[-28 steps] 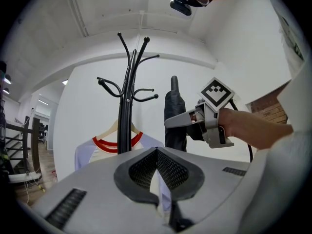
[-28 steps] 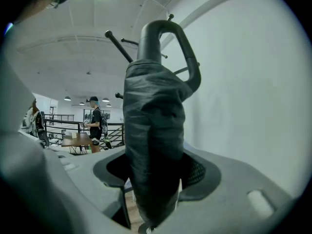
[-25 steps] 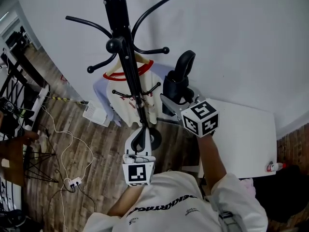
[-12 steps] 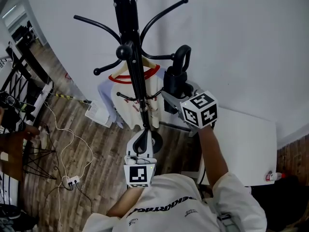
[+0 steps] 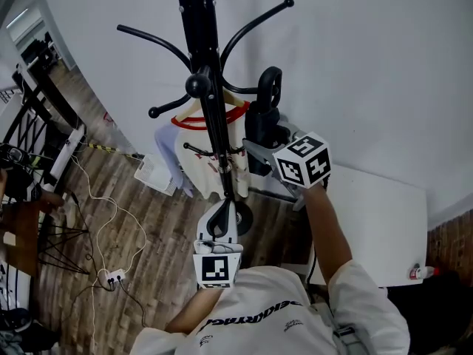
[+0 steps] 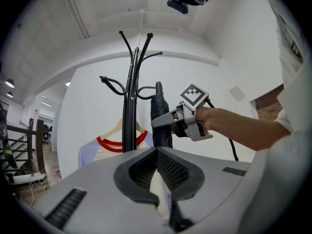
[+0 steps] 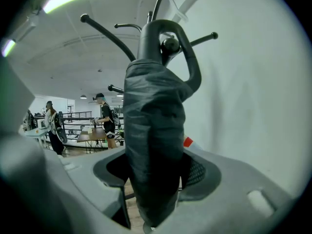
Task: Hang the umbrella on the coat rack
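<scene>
The black coat rack (image 5: 211,102) stands against the white wall with curved hooks at its top. My right gripper (image 5: 255,148) is shut on the folded black umbrella (image 5: 262,128) and holds it upright. The umbrella's loop handle (image 5: 269,87) is beside a short hook on the rack's right side. In the right gripper view the umbrella (image 7: 156,130) fills the space between the jaws, with its handle (image 7: 170,38) in front of the rack's hooks. My left gripper (image 5: 222,211) is shut and empty, low in front of the pole. The left gripper view shows the rack (image 6: 129,116), the umbrella (image 6: 158,113) and the right gripper (image 6: 163,122).
A red-collared shirt on a wooden hanger (image 5: 199,157) hangs from the rack's lower hooks. A white table (image 5: 377,220) stands to the right with a small bottle (image 5: 418,271) at its edge. Cables and a power strip (image 5: 111,276) lie on the wooden floor at the left. People (image 7: 105,113) stand far behind.
My right gripper has carried the umbrella to the left, closer to the rack's pole and hooks. The left gripper has stayed where it was, still shut.
</scene>
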Demonstrator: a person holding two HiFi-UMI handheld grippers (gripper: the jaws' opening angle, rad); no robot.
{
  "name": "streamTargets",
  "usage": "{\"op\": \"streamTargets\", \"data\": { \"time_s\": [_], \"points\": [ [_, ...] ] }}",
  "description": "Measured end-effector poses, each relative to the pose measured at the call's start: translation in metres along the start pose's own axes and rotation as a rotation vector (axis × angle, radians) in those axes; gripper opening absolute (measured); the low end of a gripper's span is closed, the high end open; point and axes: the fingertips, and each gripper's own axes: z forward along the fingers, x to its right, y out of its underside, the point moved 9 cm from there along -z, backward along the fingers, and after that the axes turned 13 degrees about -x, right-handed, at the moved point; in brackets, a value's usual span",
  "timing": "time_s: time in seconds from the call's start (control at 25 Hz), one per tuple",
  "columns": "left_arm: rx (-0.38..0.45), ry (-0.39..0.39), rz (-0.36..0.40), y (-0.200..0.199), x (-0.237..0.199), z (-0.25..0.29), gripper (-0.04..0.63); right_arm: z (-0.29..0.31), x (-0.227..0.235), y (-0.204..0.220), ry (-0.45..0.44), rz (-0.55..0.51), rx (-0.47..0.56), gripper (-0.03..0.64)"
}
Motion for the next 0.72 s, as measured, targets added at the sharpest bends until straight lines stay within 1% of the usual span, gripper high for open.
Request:
{"op": "streamTargets", "data": {
  "time_s": [0.28,0.48,0.72],
  "points": [
    [-0.003,-0.023,-0.007,0.002,-0.009,-0.005,-0.002,0.016,-0.007,-0.003,-0.060,0.013,-0.013,0.270],
    [-0.008,-0.045,-0.020,0.005,-0.018,-0.006,-0.002,0.032,-0.013,0.002,-0.083,0.011,-0.038,0.270],
    [-0.015,-0.041,-0.028,0.006,-0.023,-0.010,-0.002,0.046,-0.018,0.009,-0.087,0.020,-0.069,0.270]
  ]
}}
